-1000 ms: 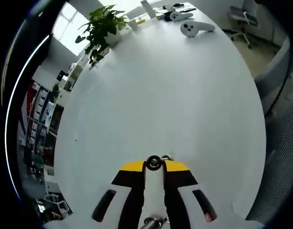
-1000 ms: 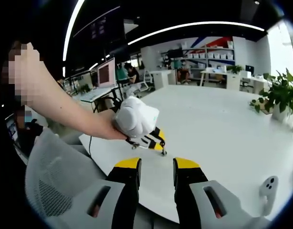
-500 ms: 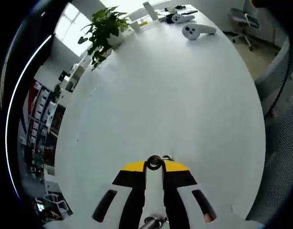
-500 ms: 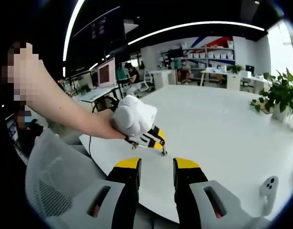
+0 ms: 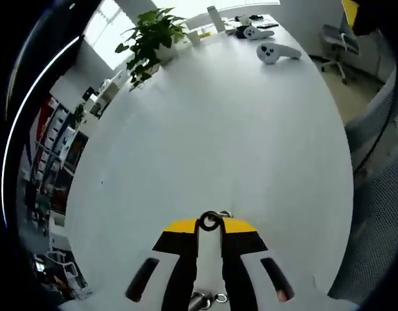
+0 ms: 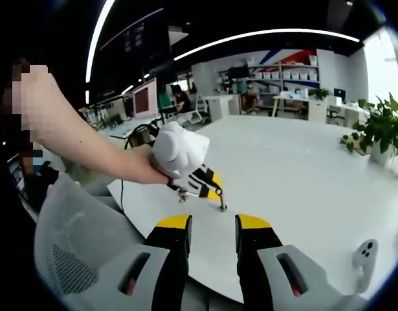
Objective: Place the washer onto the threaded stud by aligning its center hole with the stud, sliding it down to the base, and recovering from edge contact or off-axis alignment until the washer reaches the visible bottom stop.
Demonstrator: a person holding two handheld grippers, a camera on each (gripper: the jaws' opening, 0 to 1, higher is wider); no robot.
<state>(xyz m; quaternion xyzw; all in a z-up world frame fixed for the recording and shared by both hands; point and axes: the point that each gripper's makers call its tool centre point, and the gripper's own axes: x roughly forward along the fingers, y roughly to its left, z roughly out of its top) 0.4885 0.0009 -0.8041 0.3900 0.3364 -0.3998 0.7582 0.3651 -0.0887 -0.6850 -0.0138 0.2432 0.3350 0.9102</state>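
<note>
At the bottom centre we see our right gripper [image 6: 213, 236], its yellow-tipped jaws apart over the white table [image 6: 302, 175]. Just above, at mid-frame, the left gripper [image 6: 211, 191] reaches in from the left, tips down near the table. A potted plant [image 6: 378, 133] stands at the right edge.

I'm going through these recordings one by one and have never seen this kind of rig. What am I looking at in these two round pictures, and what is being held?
There is no robot: a person holds a two-jaw claw in each hand, and a fisheye camera rides on each, looking forward along its jaws.

In the left gripper view, the left claw has its yellow-tipped jaws shut on a small metal washer above a white table. At the far end lie white handheld controllers and a potted plant.

In the right gripper view, the right claw has its jaws apart with nothing between them. Beyond it, the person's hand holds the left claw low over the table near its edge. Another controller lies to the right. I cannot make out the threaded stud for certain.
</note>
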